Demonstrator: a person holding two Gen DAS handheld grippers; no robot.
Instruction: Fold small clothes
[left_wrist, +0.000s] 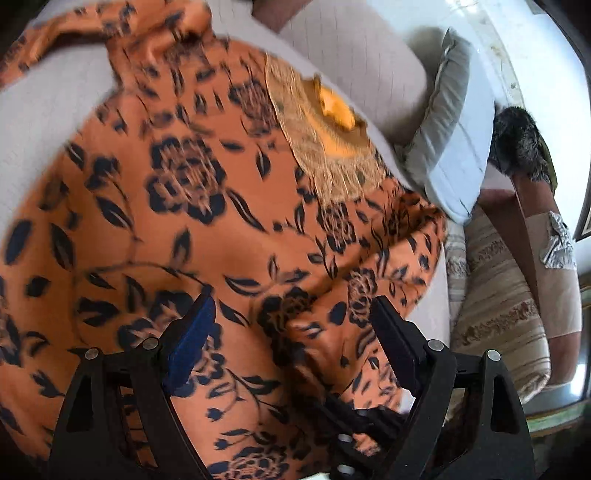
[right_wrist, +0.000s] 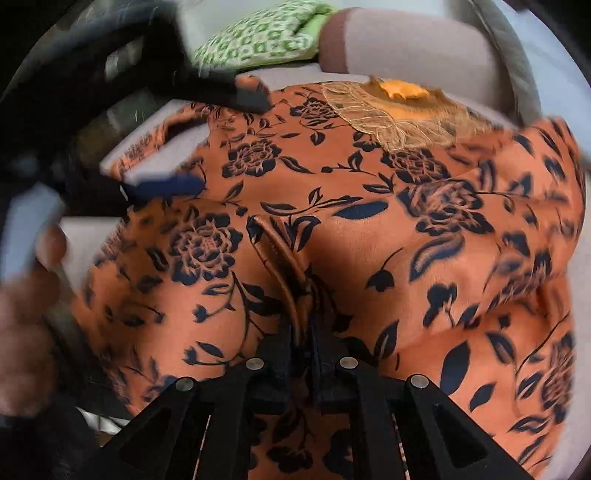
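Garment under inspection: orange floral-print fabric top spread across my pale grey sofa seat. Right gripper, jaws clenched on a pinched ridge for folding; left gripper, jaws released, poised above the cloth.

The dress is burnt orange with a dark navy-black print of big roses and leaves all over, and it has a tan lacy patch by the neck with a bright yellow-orange bit showing inside. It's on a pale beige sofa, with a grey and white cushion and a cream and tan striped one nearby, plus a green and white patterned pillow. Both claws are black, and the left claw has a blue pad on one finger.
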